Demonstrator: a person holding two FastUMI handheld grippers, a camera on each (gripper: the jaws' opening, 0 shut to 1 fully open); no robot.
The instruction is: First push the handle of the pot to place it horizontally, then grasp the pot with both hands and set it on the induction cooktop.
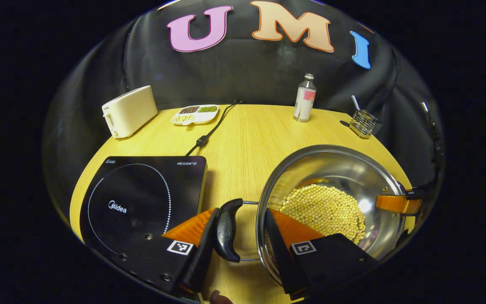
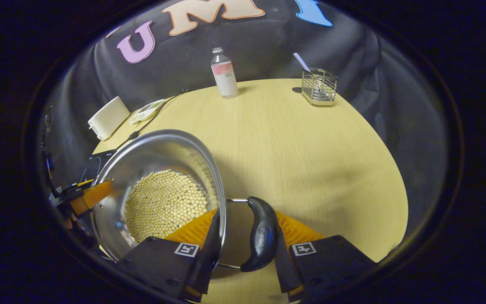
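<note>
Left gripper view, L to R: one toaster [image 1: 129, 111] at the table's [image 1: 247, 143] far left edge, one divided tray [image 1: 195, 114] w/ three kinds of grains beside it, one black cord [image 1: 211, 131] running back from the one cooktop [image 1: 141, 202], which lies flat at near left. The left gripper [image 1: 243, 236] straddles the pot's [image 1: 331, 202] left side: one finger outside the black left handle [image 1: 227, 230], the other inside the rim over the beans [image 1: 323, 209]; jaws spread, whether both press can't be told. The pot sits on the table right of the cooktop, apart from it, not on it. Behind: one bottle [image 1: 304, 98], one wire rack [image 1: 363, 122] w/ one utensil. At the pot's right rim the other gripper's finger [image 1: 397, 203] shows. Right gripper view, L to R: the left gripper's finger [image 2: 91, 195] at the pot's [image 2: 158, 169] far rim, then one heap of beans [image 2: 165, 202], then the right gripper [image 2: 245, 240], one finger inside the rim, one outside the right handle [image 2: 261, 238], which lies level; grip can't be told. Two handles total, one per gripper.
</note>
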